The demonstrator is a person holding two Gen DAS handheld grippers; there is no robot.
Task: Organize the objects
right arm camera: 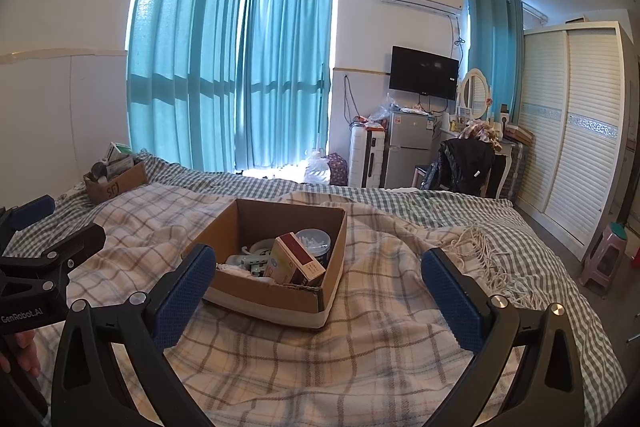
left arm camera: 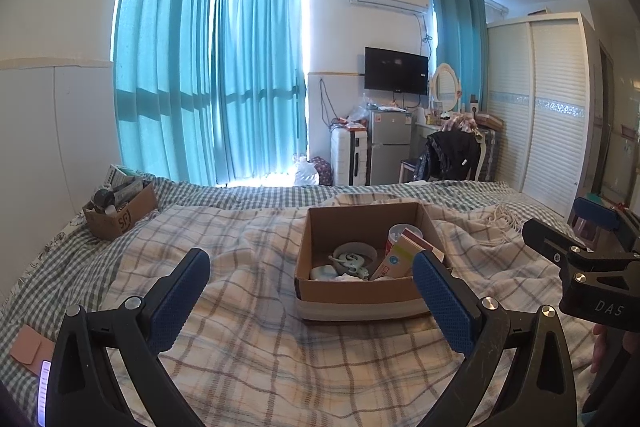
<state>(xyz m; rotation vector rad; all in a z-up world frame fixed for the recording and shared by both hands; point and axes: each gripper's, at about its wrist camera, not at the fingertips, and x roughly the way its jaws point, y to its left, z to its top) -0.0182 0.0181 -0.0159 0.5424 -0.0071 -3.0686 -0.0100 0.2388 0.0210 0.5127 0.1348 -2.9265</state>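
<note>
An open cardboard box (left arm camera: 356, 293) (right arm camera: 276, 297) sits on the plaid blanket in the middle of the bed. It holds a red-and-cream carton (left arm camera: 404, 255) (right arm camera: 298, 261), a round tub (right arm camera: 316, 241), a grey tape roll (left arm camera: 354, 251) and small pale green items (left arm camera: 352, 263). My left gripper (left arm camera: 312, 287) is open and empty, just short of the box. My right gripper (right arm camera: 320, 283) is open and empty, near the box's front. Each gripper shows at the edge of the other's view.
A second cardboard box (left arm camera: 120, 215) (right arm camera: 116, 183) full of small items stands at the bed's far left. A brown wallet (left arm camera: 30, 349) lies at the left bed edge. A pink stool (right arm camera: 608, 255) and wardrobe (right arm camera: 576, 131) are at the right.
</note>
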